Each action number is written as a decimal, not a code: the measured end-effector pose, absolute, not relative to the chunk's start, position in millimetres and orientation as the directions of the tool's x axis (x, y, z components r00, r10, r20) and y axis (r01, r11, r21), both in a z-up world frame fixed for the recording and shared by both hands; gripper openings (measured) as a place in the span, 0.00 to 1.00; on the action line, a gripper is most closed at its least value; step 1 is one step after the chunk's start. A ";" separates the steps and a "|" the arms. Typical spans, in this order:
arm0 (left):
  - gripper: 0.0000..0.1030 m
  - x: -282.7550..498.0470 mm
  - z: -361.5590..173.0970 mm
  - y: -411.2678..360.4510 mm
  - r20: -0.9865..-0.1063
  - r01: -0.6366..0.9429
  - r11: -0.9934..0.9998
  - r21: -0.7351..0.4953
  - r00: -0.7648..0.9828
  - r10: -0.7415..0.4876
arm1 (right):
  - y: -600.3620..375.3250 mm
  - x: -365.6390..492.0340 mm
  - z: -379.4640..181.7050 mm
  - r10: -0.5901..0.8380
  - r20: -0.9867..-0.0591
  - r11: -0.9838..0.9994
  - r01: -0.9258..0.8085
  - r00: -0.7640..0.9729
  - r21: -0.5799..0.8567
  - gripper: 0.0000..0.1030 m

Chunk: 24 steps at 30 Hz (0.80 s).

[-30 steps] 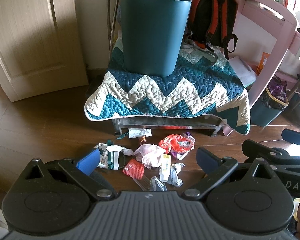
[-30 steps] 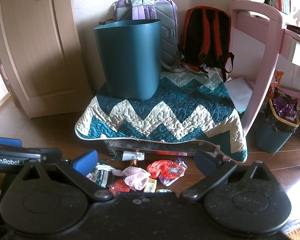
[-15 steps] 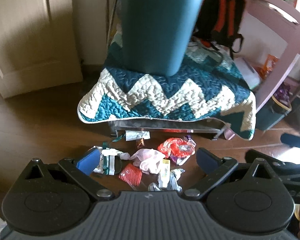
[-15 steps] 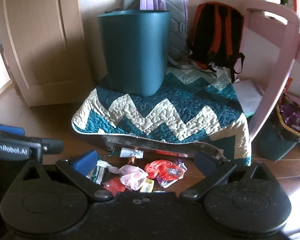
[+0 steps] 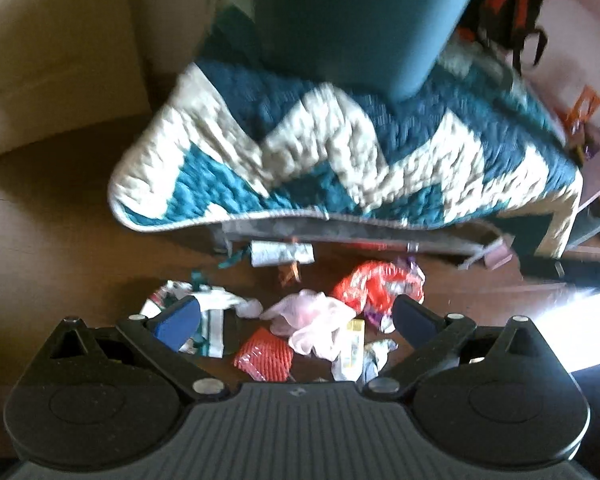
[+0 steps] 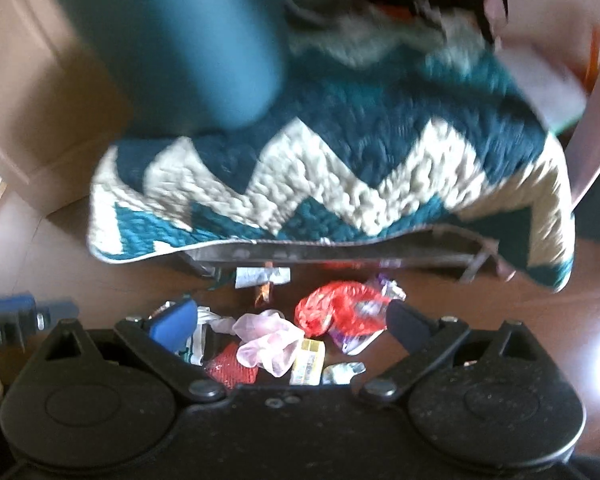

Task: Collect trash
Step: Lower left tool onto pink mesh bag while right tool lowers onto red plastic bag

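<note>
I held both tools, left tool [image 5: 296, 316] and right tool [image 6: 290, 318], wide open and empty, aiming squarely over the pink bag [image 5: 316, 320] just before the quilt [image 5: 340, 152]

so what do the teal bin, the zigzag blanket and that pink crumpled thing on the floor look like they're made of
Teal bin: likely plastic, matte; smooth, even walls without seams.
Zigzag blanket: quilted fabric; puckered stitching and a bound hem that drapes over the edge.
Pink crumpled thing: probably thin plastic film, translucent with soft folds; blur leaves tissue possible.
</note>
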<state>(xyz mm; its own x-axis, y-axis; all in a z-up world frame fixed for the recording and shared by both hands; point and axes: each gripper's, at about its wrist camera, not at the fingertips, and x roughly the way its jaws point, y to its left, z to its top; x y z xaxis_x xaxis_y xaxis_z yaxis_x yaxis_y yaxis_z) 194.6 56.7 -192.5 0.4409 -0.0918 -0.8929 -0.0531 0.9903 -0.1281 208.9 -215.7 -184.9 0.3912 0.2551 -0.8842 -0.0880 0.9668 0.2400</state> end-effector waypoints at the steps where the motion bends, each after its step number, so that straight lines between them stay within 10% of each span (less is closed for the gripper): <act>1: 1.00 201.6 -204.5 51.9 -0.901 -0.041 0.991 -0.124 0.422 -0.095 | -215.5 217.5 -197.2 0.245 -0.894 0.969 -0.064 0.376 0.239 0.98; 24: 0.99 291.5 -441.7 1.5 -0.990 -0.070 0.990 -0.124 0.080 -0.118 | -162.6 310.8 -472.8 0.238 -0.968 0.971 -0.026 0.083 0.237 0.86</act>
<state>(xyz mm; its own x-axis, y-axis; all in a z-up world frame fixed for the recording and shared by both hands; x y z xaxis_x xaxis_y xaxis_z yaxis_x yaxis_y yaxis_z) 291.5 1.5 -441.7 0.0802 -0.1183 -0.9897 -0.0703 0.9898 -0.1240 310.8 -162.6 -472.8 0.0832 0.2385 -0.9676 -0.0256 0.9711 0.2372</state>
